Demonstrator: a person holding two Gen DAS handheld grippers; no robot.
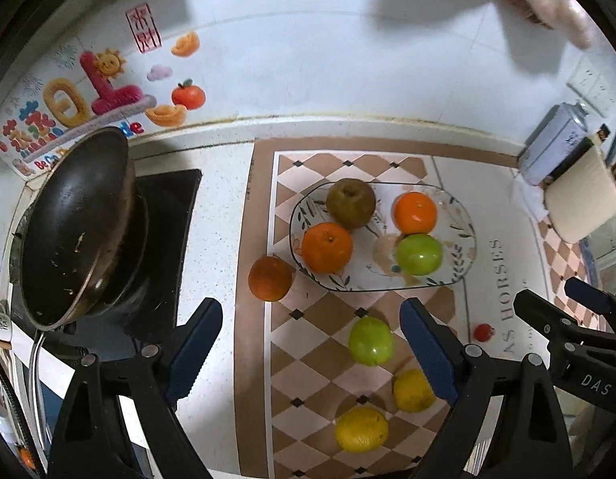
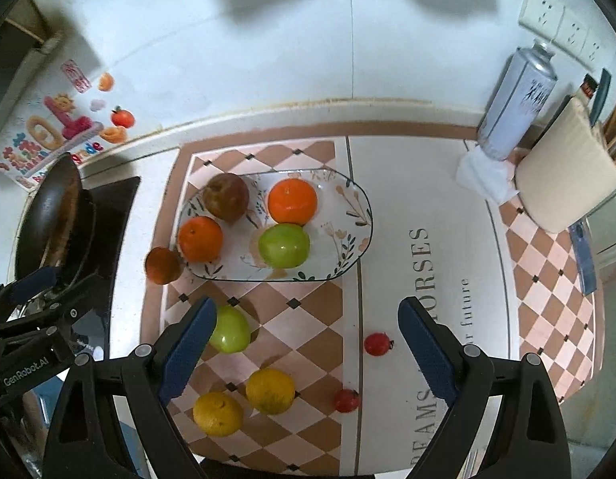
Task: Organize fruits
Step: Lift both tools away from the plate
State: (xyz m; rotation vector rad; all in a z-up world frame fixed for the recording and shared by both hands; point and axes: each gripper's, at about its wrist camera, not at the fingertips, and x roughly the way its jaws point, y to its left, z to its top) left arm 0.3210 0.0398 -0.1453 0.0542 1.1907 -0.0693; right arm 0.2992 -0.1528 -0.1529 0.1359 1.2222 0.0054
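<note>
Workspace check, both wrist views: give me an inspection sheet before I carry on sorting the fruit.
Surface: white counter with a checkered mat printed with lettering.
Job's things: glass plate holds two oranges, a green apple and a brownish apple. Off the plate: a dark orange against its rim, a green apple on the mat, two lemons, two small red fruits.
Clutter: spray can, crumpled tissue, beige board.
Grippers: left hand-held gripper open, empty; right hand-held gripper open, empty.
Cables: nothing seen.
Surroundings: wok on a stove, wall stickers, wall sockets.
</note>
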